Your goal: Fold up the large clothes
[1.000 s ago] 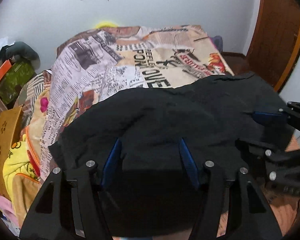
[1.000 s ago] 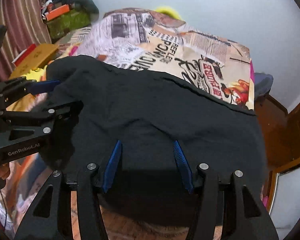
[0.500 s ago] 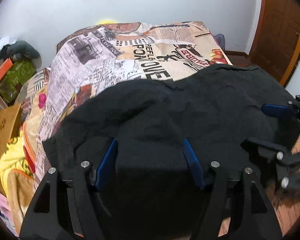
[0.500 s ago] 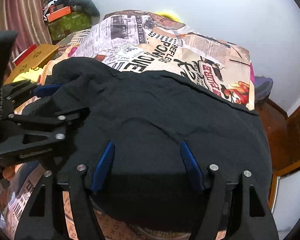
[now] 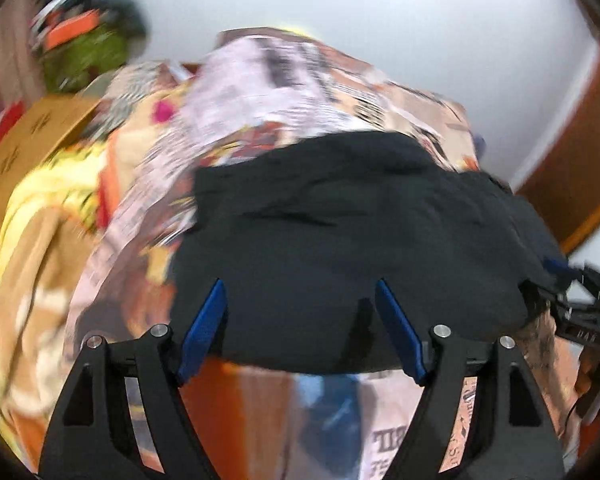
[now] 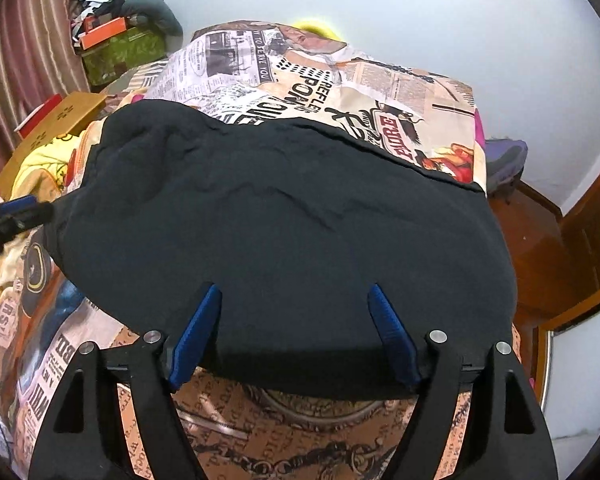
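While I watched both wrist feeds, the scene read like this:
garment: black garment [image 6: 284, 232] lay spread on the bedsheet [image 6: 340, 92], its near hem short of the bed's near edge.
left gripper [image 5: 300, 328]: jaws wide, nothing held, at the garment's near hem; feed blurred.
right gripper [image 6: 294, 330]: jaws wide, nothing held, at the same hem.
cardboard box [image 6: 60, 116]: off the garment's left side.

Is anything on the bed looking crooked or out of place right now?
The black garment lies wrinkled, its far left corner bunched up, and its near edge is uneven on the printed bedcover. Nothing looks spilled or damaged.
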